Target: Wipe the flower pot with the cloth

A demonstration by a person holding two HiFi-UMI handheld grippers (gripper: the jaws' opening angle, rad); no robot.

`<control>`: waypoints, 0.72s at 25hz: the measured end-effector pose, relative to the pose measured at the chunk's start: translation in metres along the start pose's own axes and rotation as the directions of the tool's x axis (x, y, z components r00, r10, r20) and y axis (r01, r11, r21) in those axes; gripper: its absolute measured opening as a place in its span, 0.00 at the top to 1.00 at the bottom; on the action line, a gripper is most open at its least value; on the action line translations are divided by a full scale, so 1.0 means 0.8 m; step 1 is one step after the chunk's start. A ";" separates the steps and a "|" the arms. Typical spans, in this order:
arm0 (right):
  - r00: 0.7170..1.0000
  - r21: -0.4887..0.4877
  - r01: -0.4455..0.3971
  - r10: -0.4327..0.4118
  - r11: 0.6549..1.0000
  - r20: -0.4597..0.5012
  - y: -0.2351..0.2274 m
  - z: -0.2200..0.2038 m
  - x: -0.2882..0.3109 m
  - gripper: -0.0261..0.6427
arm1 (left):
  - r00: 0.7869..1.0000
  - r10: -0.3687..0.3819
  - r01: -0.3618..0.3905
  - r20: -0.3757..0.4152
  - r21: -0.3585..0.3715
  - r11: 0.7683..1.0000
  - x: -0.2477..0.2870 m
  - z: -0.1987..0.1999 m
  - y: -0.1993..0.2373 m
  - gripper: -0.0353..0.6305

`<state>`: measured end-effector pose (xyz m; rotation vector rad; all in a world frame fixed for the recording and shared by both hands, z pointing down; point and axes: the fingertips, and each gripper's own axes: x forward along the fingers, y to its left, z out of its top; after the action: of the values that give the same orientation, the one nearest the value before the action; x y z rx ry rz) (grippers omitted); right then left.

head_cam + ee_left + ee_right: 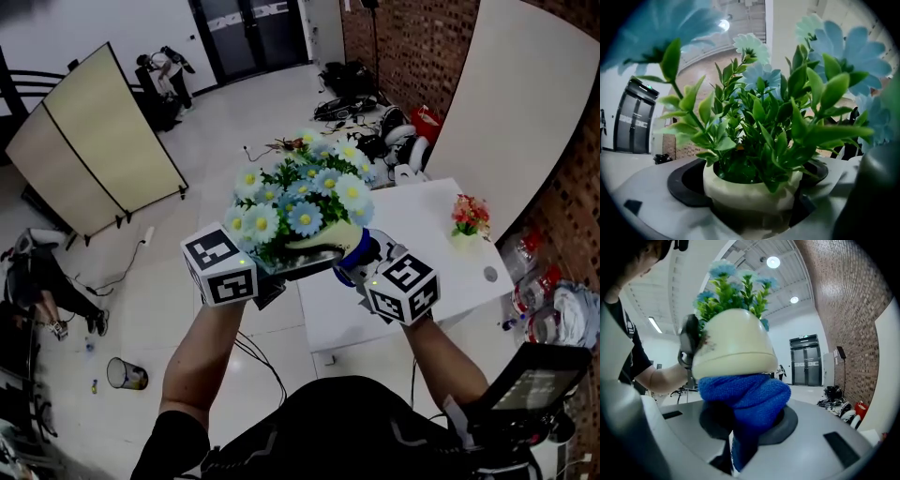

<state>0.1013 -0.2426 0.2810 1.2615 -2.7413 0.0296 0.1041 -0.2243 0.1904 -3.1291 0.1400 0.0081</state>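
Note:
A cream flower pot (328,239) full of blue and white daisies is held up in the air above the floor. My left gripper (267,272) is shut on the pot (750,190), its jaws pressing the rim from both sides. My right gripper (354,267) is shut on a bunched blue cloth (743,397), which presses against the pot (733,341) from below. In the head view the cloth (361,258) peeks out at the pot's right side. The pot is tilted toward the right gripper.
A white table (422,253) lies below and to the right, with a small pot of red flowers (469,217) on it. Folding screen (94,141) at left, cables and gear (375,112) by the brick wall, a bin (125,373) on the floor.

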 end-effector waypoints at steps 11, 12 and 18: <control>0.995 -0.039 -0.092 0.094 0.995 0.032 0.089 0.000 -0.019 0.83 | 0.994 0.110 -0.110 -0.015 0.015 0.994 -0.009 -0.021 0.032 0.12; 0.995 -0.042 -0.096 0.097 0.995 0.025 0.090 0.000 -0.014 0.83 | 0.994 0.106 -0.106 -0.008 0.008 0.994 -0.009 -0.021 0.030 0.12; 0.996 -0.044 -0.091 0.090 0.995 -0.019 0.080 -0.008 0.006 0.83 | 0.997 0.076 -0.076 0.018 -0.026 0.997 -0.008 -0.008 0.016 0.12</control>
<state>0.0501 -0.2037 0.2898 1.1202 -2.7669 -0.0129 0.0965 -0.2364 0.1964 -3.1457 0.2607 0.0407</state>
